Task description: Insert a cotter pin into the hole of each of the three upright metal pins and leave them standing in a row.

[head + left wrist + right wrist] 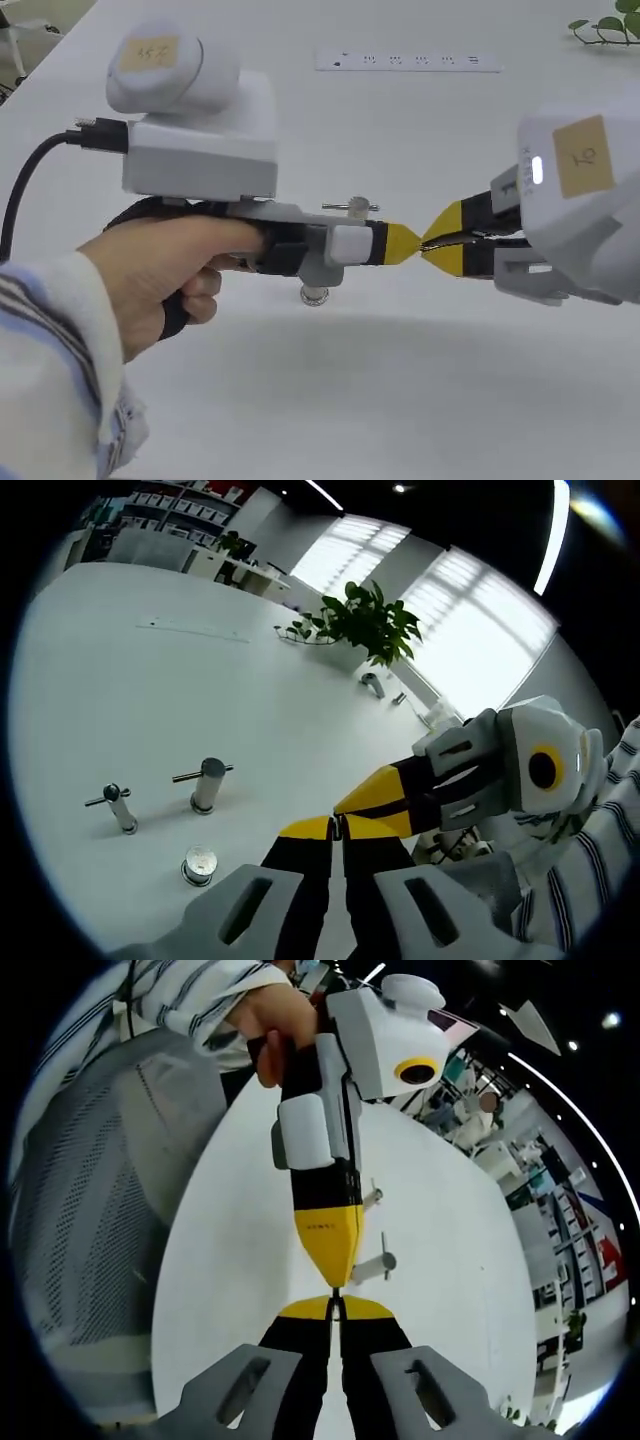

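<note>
While left tongs (337, 828) and right tongs (335, 1305) touch tip-to-tip, both closed w/ contents unclear, we see bare pin (200, 864) upright below, nearer left tongs.

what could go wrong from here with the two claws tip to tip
1. The left claw and right claw meet tip to tip, both shut, above the table; anything passed between them is too small to see and could drop.
2. One fitted pin and a second fitted pin stand nearby; a stray swing could topple them.
3. The bare pin, with no cotter pin yet, stands just as exposed.
</note>
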### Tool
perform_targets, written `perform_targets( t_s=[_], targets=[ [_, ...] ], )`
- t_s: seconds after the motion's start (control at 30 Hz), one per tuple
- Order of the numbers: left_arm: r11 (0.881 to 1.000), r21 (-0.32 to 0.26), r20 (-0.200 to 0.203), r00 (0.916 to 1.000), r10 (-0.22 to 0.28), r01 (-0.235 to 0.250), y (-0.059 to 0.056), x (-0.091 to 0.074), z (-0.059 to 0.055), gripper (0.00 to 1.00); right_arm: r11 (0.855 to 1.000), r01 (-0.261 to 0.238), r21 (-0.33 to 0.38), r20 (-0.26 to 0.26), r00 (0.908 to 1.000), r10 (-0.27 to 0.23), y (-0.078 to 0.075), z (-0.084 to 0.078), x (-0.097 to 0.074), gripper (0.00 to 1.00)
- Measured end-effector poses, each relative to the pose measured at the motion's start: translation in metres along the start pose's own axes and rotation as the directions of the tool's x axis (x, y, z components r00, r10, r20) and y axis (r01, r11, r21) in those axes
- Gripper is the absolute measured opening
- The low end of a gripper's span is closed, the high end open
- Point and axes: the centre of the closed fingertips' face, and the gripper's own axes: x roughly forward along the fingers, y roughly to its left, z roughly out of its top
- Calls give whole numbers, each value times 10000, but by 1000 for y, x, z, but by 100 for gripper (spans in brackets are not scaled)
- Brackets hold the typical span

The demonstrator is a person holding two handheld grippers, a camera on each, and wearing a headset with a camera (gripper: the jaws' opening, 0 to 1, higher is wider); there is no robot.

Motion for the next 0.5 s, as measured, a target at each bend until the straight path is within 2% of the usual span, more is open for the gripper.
perform_targets(
  t_s=[0.17, 0.27, 0.5],
  targets=[
    [9996, 290, -43, 10000, -58, 59, -3, 1, -2, 2, 10000, -36, -20, -37, 10000, 36, 2, -1, -2, 3],
    [9988, 479, -209, 9998, -67, 77, -3, 0, -5, 2, 10000, -44, -27, -70, 10000, 44, 2, -2, -2, 3],
    [9989, 470, -237, 9997, -55, 66, -2, -1, -7, 1, 10000, -62, -1, -64, 10000, 62, 4, -2, -3, 3]
  ],
)
